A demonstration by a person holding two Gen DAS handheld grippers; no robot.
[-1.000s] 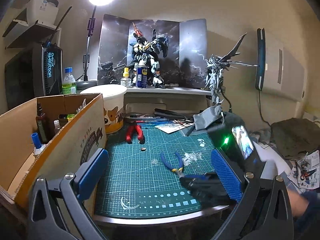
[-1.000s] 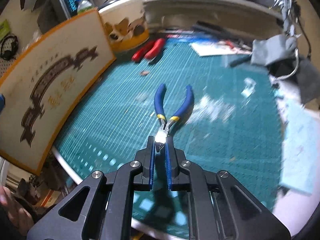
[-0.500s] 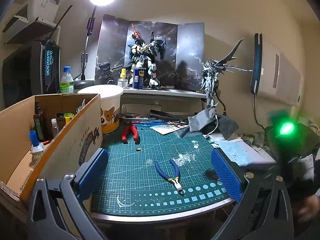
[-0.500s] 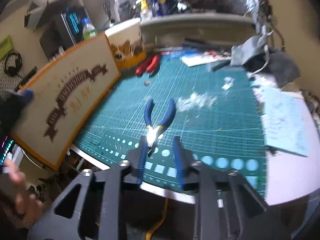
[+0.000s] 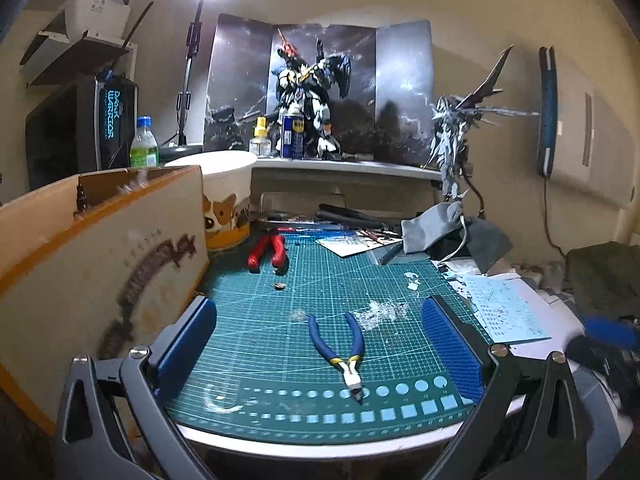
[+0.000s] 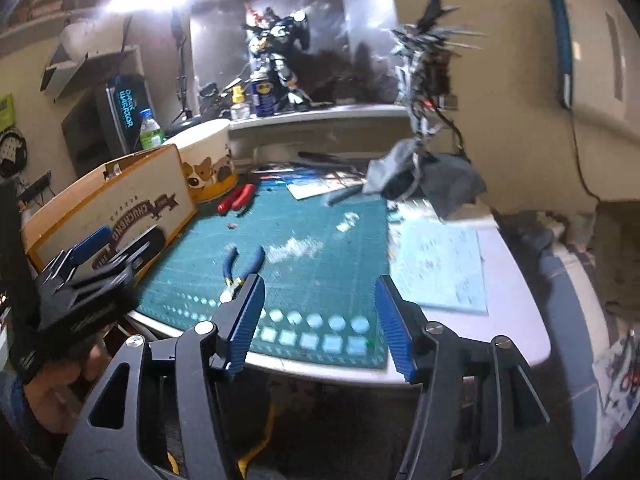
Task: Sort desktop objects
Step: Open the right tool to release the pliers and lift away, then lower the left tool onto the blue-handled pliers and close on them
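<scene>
Blue-handled pliers (image 5: 340, 348) lie flat on the green cutting mat (image 5: 260, 312) near its front edge, tip toward me. My left gripper (image 5: 318, 308) is open and wide, hovering in front of the mat with the pliers seen between its blue pads, not touched. In the right wrist view the pliers (image 6: 240, 268) lie just left of my right gripper (image 6: 320, 284), whose jaws are opening with nothing between them, held above the table's front edge. Red-handled pliers (image 5: 268, 252) rest at the mat's back left. The left gripper (image 6: 100, 264) shows blurred at the left.
An open cardboard box (image 5: 100, 264) with small bottles stands left of the mat. Behind it is a white bucket (image 5: 224, 200) with a dog print. A light blue sheet (image 5: 504, 312), grey cloth (image 5: 432, 228) and a spiky model figure (image 5: 452, 140) sit to the right.
The right gripper let go of the blue pliers' tip, opened, and drew back and up off the mat. The pliers stay on the mat. The left gripper moved closer and lower.
</scene>
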